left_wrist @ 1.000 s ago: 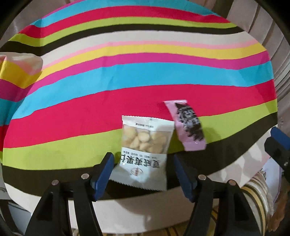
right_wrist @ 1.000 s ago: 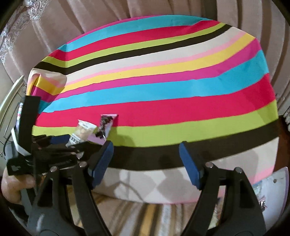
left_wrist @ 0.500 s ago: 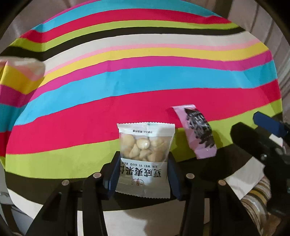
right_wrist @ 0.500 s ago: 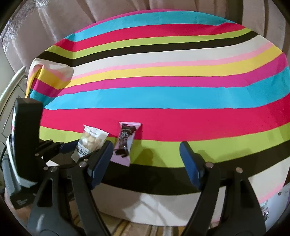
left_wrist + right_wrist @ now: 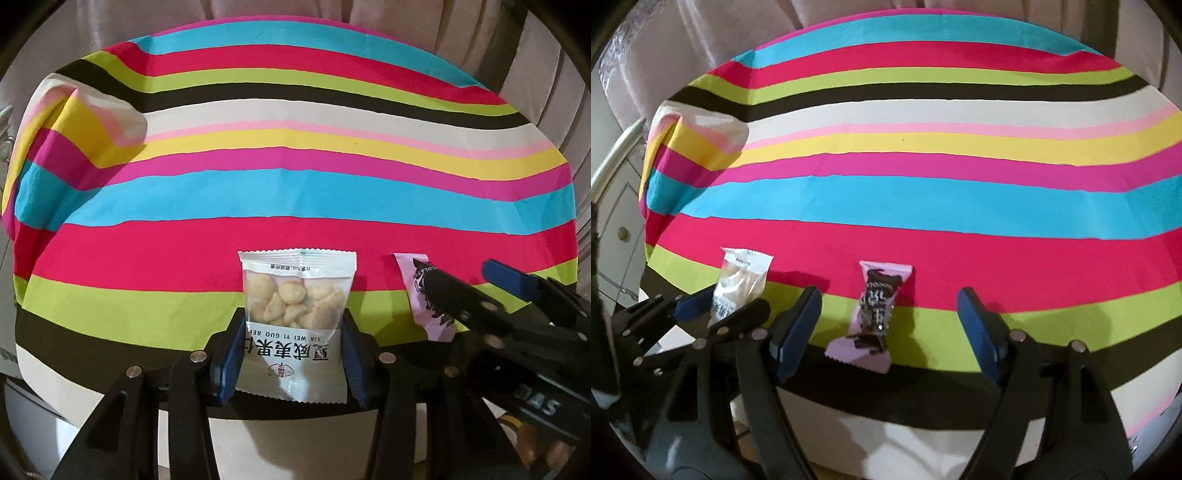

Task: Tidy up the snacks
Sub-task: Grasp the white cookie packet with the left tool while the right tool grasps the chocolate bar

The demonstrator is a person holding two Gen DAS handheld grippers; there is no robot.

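- The nut packet [image 5: 295, 325] sits near the front edge of the striped tablecloth [image 5: 295, 147], and the left gripper [image 5: 291, 362] has its blue pads pinched on the packet's lower half, one on each side edge.
- Looks light and crinkly, a soft film bag with hard lumps inside (nuts, I'd guess). Squeeze too hard and it'll probably buckle or slip, so the flat printed lower part seems the safest place to hold.
- Readable text, upside down from this view: "XIA WEI YI GUO REN" plus big Chinese characters.
- The pink chocolate bar [image 5: 875, 314] lies just right of it, flat on the cloth, small and slick-looking; its lettering is only partly readable.
- The right gripper [image 5: 886, 339] hangs over it, jaws spread wide on either side, not touching.
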